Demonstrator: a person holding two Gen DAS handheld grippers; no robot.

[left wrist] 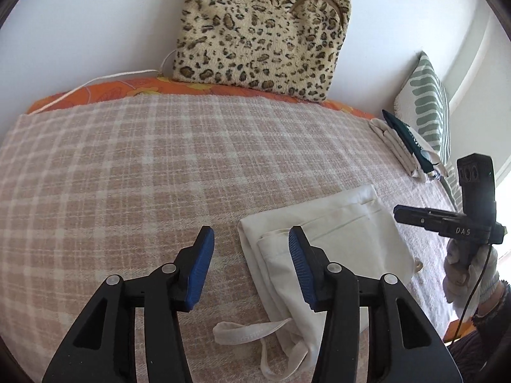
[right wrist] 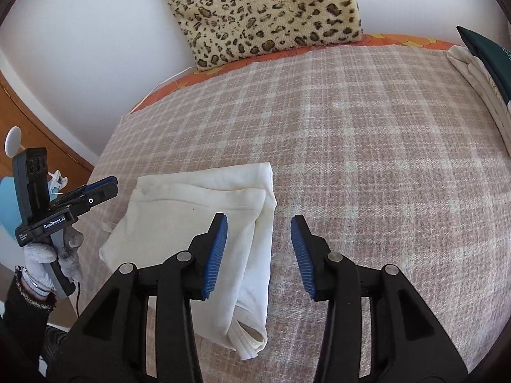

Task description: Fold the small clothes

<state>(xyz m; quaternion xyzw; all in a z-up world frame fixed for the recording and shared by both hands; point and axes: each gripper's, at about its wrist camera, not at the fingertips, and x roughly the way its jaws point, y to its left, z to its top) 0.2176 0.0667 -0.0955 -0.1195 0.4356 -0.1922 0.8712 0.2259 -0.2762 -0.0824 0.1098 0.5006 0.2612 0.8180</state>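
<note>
Both grippers hang over the bed, pointing down at an angle, nothing in either.

Left gripper (left wrist: 251,268): jaws apart, released, blue pads (left wrist: 200,271) bare. Its right finger sits over the left edge of the garment (left wrist: 345,236); whether it touches the cloth, I cannot tell. Left finger is over bare blanket (left wrist: 127,166).

Right gripper (right wrist: 259,257): jaws apart, released too. Its left finger overlaps the garment's right part in view; the right finger is over blanket, clear of the cloth.

The garment is cream, folded into a rough rectangle, lying flat on the checked pink blanket at the near edge of the bed, between my two grippers. A cream tie (left wrist: 246,335) trails off its near left corner onto the blanket. A thicker rolled hem (right wrist: 249,341) shows at its near end in the right view.

Gloved hands (left wrist: 469,274) hold each handle.

Far side: leopard cushion (left wrist: 262,32) against the wall, orange sheet (left wrist: 105,91) showing past the blanket. Far right: stack of folded clothes (left wrist: 402,143), dark green one on top, beside a striped green pillow (left wrist: 431,105).
</note>
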